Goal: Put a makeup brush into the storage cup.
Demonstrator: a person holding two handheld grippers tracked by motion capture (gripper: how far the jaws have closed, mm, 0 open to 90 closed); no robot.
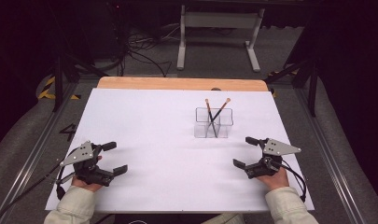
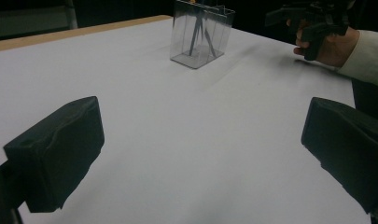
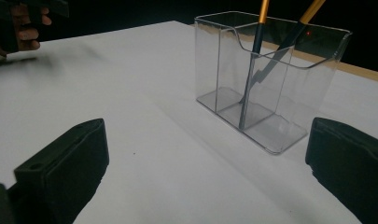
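Observation:
A clear plastic organizer box [image 1: 213,123] with compartments stands right of the table's middle. Two black-handled brushes [image 1: 214,115] with tan tips lean crossed inside it. The box [image 3: 266,79] sits close ahead in the right gripper view, and farther off [image 2: 201,32] in the left gripper view. My left gripper [image 1: 115,157] rests open near the front left of the white sheet, nothing between its jaws. My right gripper [image 1: 245,151] rests open at the front right, a short way from the box. The right hand's gripper [image 2: 312,18] appears at the upper right of the left gripper view.
A white sheet [image 1: 149,140] covers the table, with a wooden edge [image 1: 177,83] along the far side. Beyond the table are a white frame stand [image 1: 219,32], cables on the floor [image 1: 140,51] and dark tripod legs [image 1: 60,74].

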